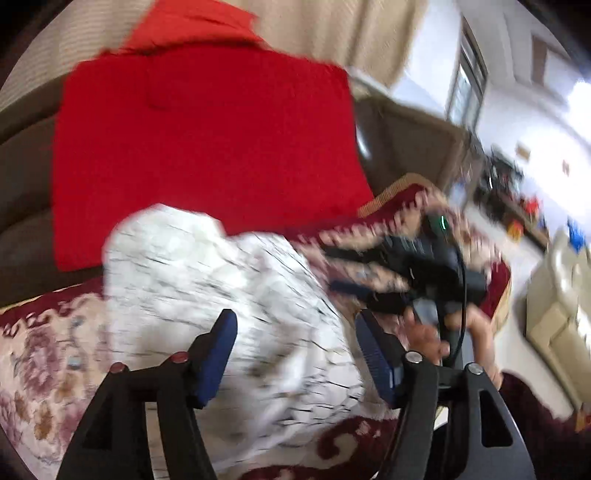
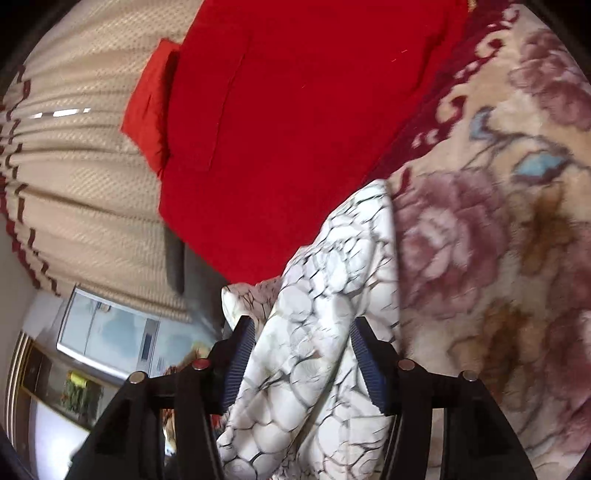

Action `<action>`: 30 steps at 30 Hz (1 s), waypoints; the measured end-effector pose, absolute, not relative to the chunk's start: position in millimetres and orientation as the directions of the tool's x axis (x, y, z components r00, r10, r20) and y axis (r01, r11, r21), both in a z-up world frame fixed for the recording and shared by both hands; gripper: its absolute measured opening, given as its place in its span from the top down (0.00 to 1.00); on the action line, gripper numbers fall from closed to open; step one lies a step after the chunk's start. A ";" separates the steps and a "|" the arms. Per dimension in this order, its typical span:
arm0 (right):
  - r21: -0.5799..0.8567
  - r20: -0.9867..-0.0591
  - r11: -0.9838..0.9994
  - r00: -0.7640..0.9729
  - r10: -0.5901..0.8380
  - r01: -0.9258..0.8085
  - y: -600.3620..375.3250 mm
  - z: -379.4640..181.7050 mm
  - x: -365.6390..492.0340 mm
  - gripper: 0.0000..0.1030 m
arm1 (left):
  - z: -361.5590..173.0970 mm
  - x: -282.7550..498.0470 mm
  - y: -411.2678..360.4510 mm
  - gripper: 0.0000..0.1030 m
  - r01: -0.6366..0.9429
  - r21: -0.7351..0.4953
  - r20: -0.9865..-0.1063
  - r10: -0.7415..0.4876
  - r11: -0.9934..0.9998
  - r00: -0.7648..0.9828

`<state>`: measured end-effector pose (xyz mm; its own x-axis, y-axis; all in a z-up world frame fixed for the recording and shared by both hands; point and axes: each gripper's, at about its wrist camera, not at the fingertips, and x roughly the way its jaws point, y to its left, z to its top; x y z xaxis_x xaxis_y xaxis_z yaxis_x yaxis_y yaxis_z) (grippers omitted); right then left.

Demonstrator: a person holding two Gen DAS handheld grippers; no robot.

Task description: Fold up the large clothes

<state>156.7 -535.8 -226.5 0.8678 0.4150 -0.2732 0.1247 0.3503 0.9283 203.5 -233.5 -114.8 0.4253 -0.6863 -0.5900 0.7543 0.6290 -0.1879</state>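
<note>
A white garment with a dark crackle print [image 1: 221,277] lies bunched on a floral blanket [image 1: 44,350]. My left gripper [image 1: 297,350] hovers just over its near side, jaws wide and open, with the blue pads clear of the cloth. In the right wrist view a fold of the same white garment [image 2: 325,277] runs up between the fingers of my right gripper [image 2: 303,363]. Its jaws stand apart and the pads do not pinch the fold. The left wrist view also catches the right gripper [image 1: 330,268], blurred, with a hand [image 1: 424,339] on its handle.
A folded red garment [image 1: 203,147] [image 2: 295,129] lies beyond the white one against a brown sofa back [image 1: 22,184]. Beige curtains [image 1: 332,29] [image 2: 74,184] hang behind. A pale cabinet [image 1: 554,314] stands off the blanket's edge.
</note>
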 end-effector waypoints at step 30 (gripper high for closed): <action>0.560 -0.483 0.829 0.816 0.318 0.008 -365.2 -166.7 241.8 0.83 | -232.1 322.3 -130.8 0.86 0.387 -0.460 -0.698 -0.595 0.799 0.399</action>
